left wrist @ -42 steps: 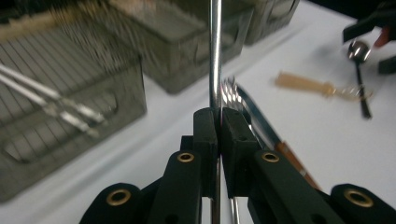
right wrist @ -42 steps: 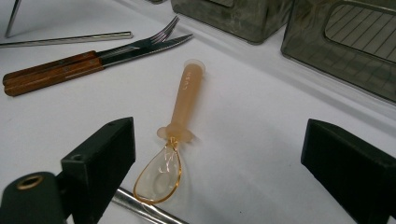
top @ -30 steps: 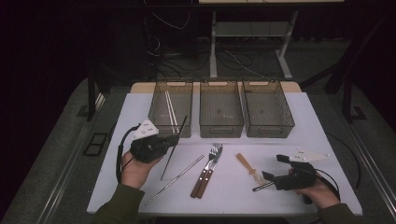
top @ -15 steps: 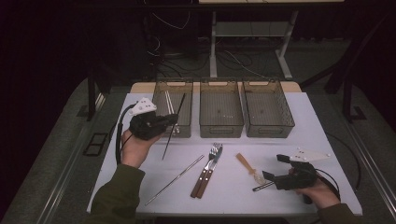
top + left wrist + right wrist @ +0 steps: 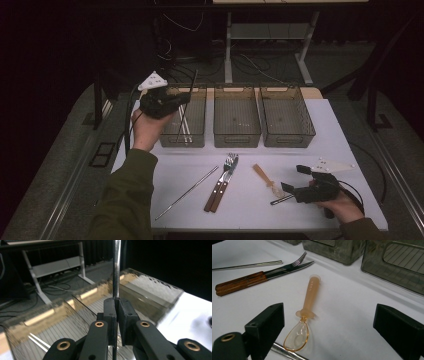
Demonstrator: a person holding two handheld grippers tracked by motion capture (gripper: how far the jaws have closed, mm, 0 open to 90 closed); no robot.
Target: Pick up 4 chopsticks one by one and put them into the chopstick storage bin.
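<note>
High view: a person sits at a white table with tongs in each hand. The left tongs, black with a grey three-cornered plate on top, are raised above the near left corner of the leftmost of three smoky clear plastic bins. Their jaws are pressed shut on a thin, straight metal chopstick, which runs steeply through the jaws, its upper end beyond them and its lower end dipping into that bin. More thin metal sticks lie on the bin floor below the tongs. The right tongs rest low on the table near its right front edge, jaws spread apart with nothing between them. Just ahead of them lies an amber translucent plastic spoon. Farther to their left sit a wooden-handled fork and knife side by side, then a second metal chopstick lying loose.

Left gripper view: the two black jaws meet tightly around the chopstick, which stands upright between them, with the ribbed floor of the bin beneath.

Right gripper view: the jaws stand wide open on either side of the spoon, not touching it; the fork and knife lie beyond to the left.
</note>
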